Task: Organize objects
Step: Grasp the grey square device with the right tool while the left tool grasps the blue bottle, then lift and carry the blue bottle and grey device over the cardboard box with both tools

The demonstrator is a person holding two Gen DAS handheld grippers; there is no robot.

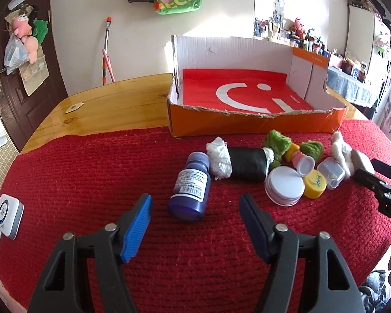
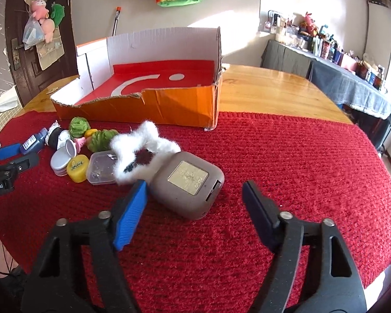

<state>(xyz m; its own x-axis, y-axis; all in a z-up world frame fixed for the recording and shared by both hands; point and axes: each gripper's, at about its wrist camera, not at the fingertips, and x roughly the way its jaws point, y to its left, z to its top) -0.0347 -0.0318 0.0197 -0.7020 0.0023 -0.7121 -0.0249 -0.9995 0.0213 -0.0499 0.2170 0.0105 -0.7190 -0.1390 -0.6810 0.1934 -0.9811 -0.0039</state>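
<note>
Left wrist view: the left gripper [image 1: 195,224] gapes wide, holding nothing, just short of the blue bottle [image 1: 190,185] lying on the red mat [image 1: 91,172]. Lids [image 1: 284,186] and a black roll [image 1: 247,164] crowd before the box [image 1: 252,124].

Right wrist view: the right gripper [image 2: 194,212] is wide open and empty; the grey case [image 2: 187,185] lies between its fingers, white fluff [image 2: 143,154] touching it.

I see a blue bottle [image 1: 190,185] lying on its side on the red mat [image 1: 91,172], a grey case [image 2: 189,184] flat beside white fluff [image 2: 140,148], and an open orange box [image 1: 250,96] behind them.
</note>
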